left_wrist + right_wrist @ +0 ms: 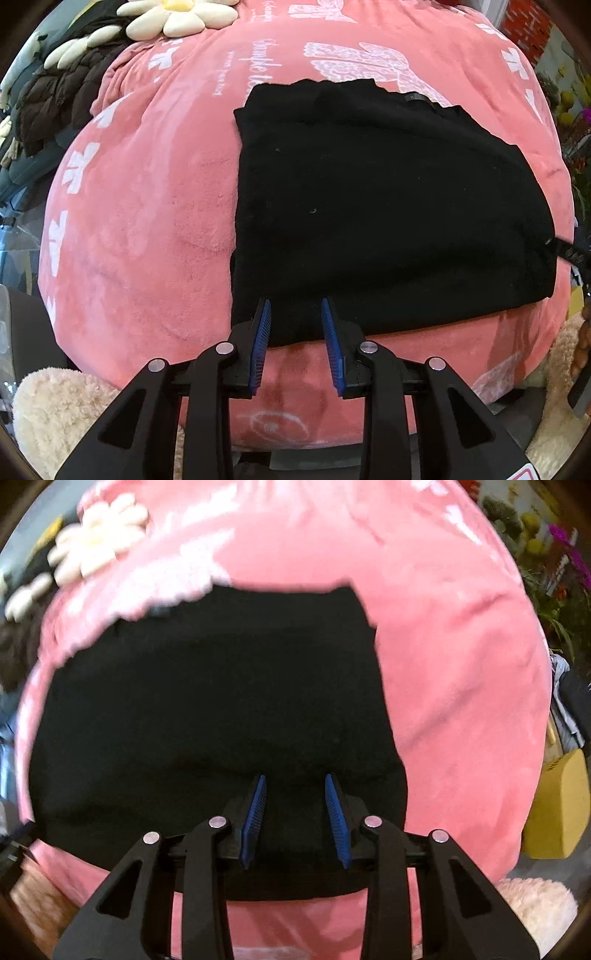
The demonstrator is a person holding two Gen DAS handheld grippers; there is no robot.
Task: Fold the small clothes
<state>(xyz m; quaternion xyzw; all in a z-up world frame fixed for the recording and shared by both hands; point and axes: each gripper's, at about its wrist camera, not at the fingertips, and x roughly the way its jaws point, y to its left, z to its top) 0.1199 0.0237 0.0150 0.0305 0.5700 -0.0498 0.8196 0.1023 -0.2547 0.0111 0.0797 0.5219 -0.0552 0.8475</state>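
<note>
A black garment (388, 206) lies flat on a pink plush blanket (147, 221), partly folded into a rough rectangle. My left gripper (296, 306) is open, its blue pads over the garment's near left corner, with nothing between them. In the right wrist view the same black garment (207, 709) fills the middle of the pink blanket (461, 686). My right gripper (295, 781) is open above the garment's near edge, empty. This view is blurred by motion.
A daisy-shaped cushion (177, 14) and a dark quilted jacket (55, 99) lie at the far left. Cream fluffy fabric (55, 410) sits at the near left. A yellow object (557, 805) and flowers (561, 554) stand to the right of the blanket.
</note>
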